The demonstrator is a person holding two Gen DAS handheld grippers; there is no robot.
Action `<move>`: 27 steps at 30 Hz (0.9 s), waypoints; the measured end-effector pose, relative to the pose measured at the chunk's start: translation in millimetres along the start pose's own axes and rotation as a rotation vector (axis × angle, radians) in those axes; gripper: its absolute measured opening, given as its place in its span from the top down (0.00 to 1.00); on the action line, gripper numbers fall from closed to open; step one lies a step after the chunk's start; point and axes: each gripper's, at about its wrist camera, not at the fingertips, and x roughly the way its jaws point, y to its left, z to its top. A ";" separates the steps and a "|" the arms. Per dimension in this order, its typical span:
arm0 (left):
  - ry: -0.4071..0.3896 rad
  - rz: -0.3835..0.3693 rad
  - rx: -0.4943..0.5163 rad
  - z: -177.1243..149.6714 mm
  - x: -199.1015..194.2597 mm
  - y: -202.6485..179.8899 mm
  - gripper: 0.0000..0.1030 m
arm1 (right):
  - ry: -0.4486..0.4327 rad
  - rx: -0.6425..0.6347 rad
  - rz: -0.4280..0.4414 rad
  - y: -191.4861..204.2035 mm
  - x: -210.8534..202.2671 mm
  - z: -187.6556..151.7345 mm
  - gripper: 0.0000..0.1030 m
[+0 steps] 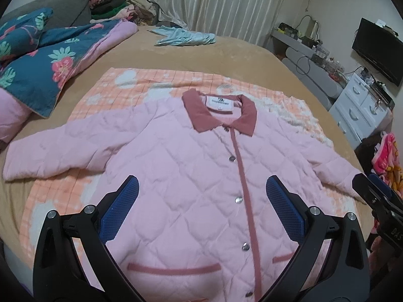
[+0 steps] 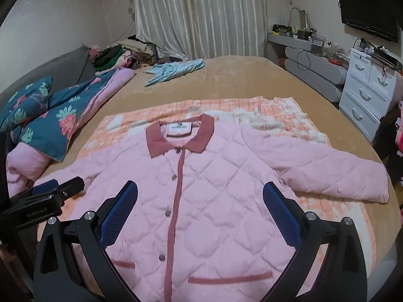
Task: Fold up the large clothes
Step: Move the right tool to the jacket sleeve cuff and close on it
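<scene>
The pale pink quilted jacket (image 1: 176, 171) with its dusty-rose collar (image 1: 219, 113) lies flat and face up, snapped shut down a rose placket, both sleeves spread out to the sides. It rests on an orange-and-white checked fleece blanket (image 1: 105, 88) spread over the tan bed (image 1: 226, 55).

Padded and soft, the jacket looks light but bulky; it will likely spring back from a fold and need pressing flat. The quilting should give a fair hold, though a pinch may take only the top layer. The sleeve cuffs and the hem corners look the soundest places to take it; the left sleeve (image 1: 50, 148) and right sleeve (image 2: 327, 171) both lie free for folding inward.

The left claw (image 1: 201, 191) hangs above the jacket's chest, its blue pads spread wide and holding nothing. The right claw (image 2: 200, 196) hovers likewise, released and empty.

Farther off lie a floral teal-and-pink quilt (image 1: 45, 58) and a crumpled light-blue garment (image 1: 183, 36).
</scene>
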 end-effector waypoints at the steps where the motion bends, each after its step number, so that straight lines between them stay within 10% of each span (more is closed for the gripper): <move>1: -0.001 0.000 0.000 3.1 1.6 -0.8 0.08 | -0.006 0.006 0.004 -1.0 3.0 6.1 0.04; 27: 0.056 0.005 0.027 57.5 97.4 -53.8 0.08 | -0.035 0.298 -0.203 -149.1 83.8 53.9 0.04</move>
